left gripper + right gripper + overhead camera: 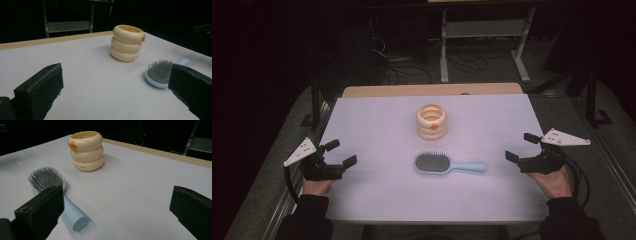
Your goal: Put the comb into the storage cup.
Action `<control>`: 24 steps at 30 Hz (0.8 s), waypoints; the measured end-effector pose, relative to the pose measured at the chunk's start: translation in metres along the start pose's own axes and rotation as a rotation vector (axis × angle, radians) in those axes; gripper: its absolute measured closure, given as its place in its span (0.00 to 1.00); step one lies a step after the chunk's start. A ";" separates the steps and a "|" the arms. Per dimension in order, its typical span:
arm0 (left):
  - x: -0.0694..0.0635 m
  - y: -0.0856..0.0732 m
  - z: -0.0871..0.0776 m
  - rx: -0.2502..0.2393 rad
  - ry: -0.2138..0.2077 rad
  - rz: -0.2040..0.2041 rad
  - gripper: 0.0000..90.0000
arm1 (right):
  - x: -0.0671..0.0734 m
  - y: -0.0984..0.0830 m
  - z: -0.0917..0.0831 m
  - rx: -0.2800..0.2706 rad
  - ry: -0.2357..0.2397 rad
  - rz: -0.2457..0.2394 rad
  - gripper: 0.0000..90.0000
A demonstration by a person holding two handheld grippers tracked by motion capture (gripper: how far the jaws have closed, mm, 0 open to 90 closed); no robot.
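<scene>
The left tool [337, 153] hangs over the left edge of the tabletop [377, 125] with its jaws spread wide and nothing between them. The right tool [522, 146] mirrors it at the right edge, jaws equally wide and empty. Both point inward toward the middle.

Between them, well apart from either, lies the hairbrush [449, 164], flat on the tabletop with its bristles up. Its long axis runs left to right across the high view: the oval bristle head sits toward the left tool and the pale blue handle points toward the right tool. Just behind it stands the cream ringed cup [431, 121], upright and open at the top, with a small orange knob on its near side, near the brush but not touching it.

The likely trouble is in the pickup. The handle looks smooth and rounded, so a jaw closing off-centre could roll or skid it across the slick surface. A grip taken at the handle's far end would probably let the heavier head droop. If the brush is meant for the cup, a careless approach could tip that light-looking stack of rings over.
</scene>
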State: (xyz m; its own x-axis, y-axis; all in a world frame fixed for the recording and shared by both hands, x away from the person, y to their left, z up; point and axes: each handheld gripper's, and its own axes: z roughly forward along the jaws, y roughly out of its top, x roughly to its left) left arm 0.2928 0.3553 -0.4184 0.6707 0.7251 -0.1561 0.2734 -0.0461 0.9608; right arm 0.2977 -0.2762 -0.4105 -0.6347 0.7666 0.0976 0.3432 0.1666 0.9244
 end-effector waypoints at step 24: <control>-0.003 -0.001 -0.001 -0.003 -0.001 0.007 0.00 | 0.002 0.001 -0.001 0.005 0.014 -0.005 0.00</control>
State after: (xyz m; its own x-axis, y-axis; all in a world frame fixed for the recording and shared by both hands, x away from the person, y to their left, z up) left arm 0.2902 0.3540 -0.4184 0.6733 0.7241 -0.1496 0.2664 -0.0489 0.9626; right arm 0.2960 -0.2746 -0.4087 -0.6461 0.7570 0.0977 0.3430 0.1736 0.9232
